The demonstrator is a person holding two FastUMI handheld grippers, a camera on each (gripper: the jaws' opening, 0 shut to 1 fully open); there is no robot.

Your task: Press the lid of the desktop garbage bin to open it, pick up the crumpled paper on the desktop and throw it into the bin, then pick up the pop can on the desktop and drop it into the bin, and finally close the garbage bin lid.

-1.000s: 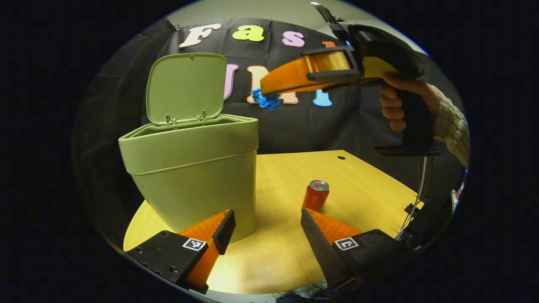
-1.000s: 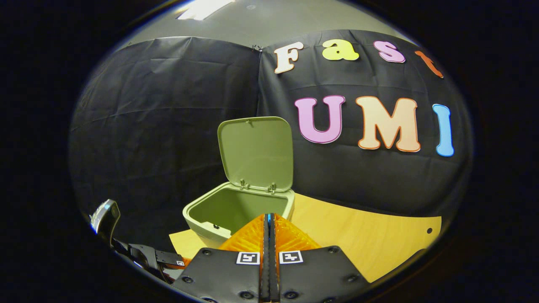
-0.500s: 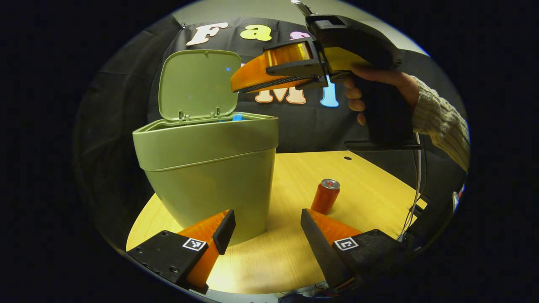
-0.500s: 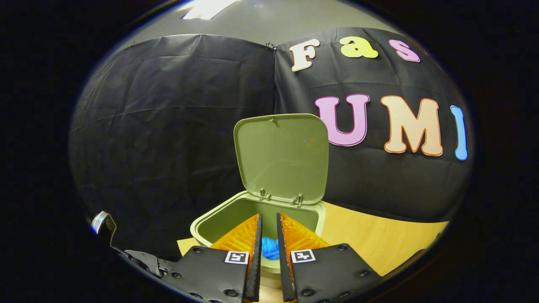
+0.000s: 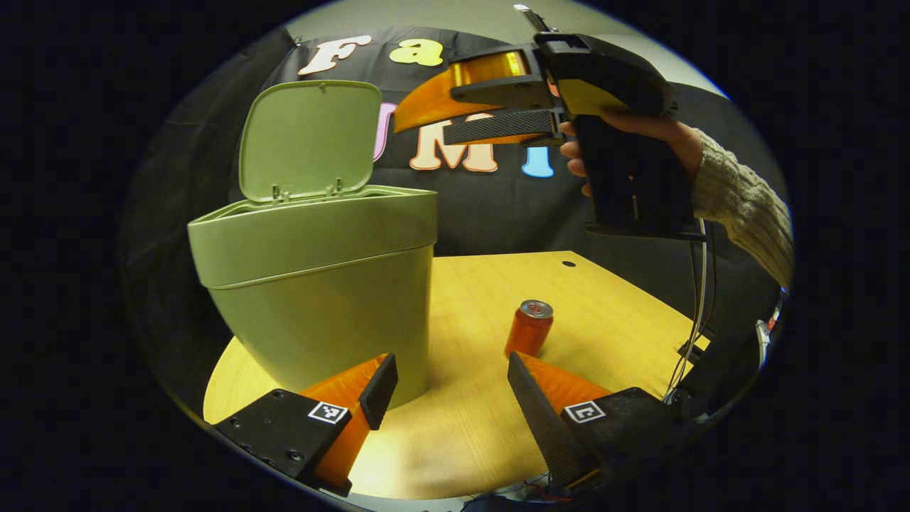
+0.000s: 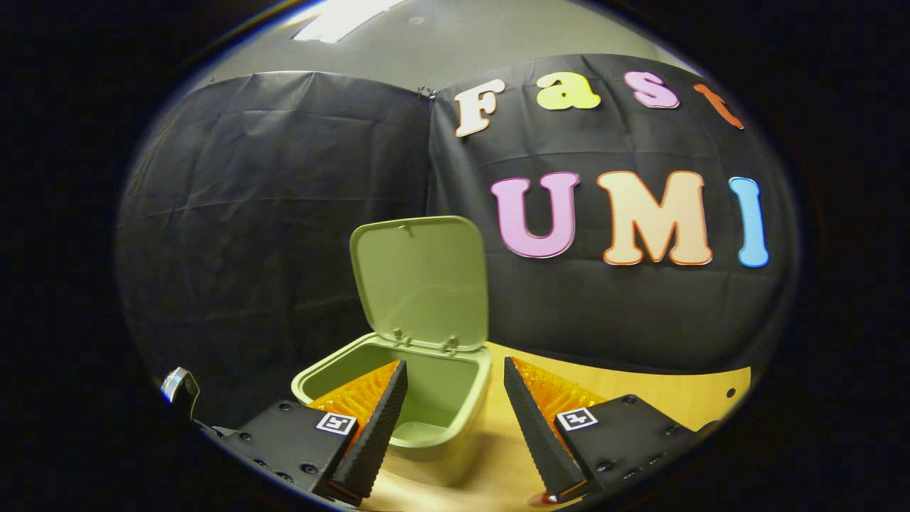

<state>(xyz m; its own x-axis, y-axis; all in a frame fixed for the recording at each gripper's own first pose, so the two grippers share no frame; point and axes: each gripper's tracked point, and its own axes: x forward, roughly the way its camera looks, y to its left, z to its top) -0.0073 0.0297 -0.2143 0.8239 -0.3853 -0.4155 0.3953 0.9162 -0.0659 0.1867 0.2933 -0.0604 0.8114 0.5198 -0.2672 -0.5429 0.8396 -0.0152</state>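
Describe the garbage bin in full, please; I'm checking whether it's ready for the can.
The garbage bin is a matte olive-green container that looks like plastic, with a wider upper band over a body tapering downward. Its hinged lid stands open, nearly upright at the back on two small hinges. It sits upright on the wooden desktop, left of the pop can in the left gripper view, apart from it. The right tool hovers open above its mouth, not touching.
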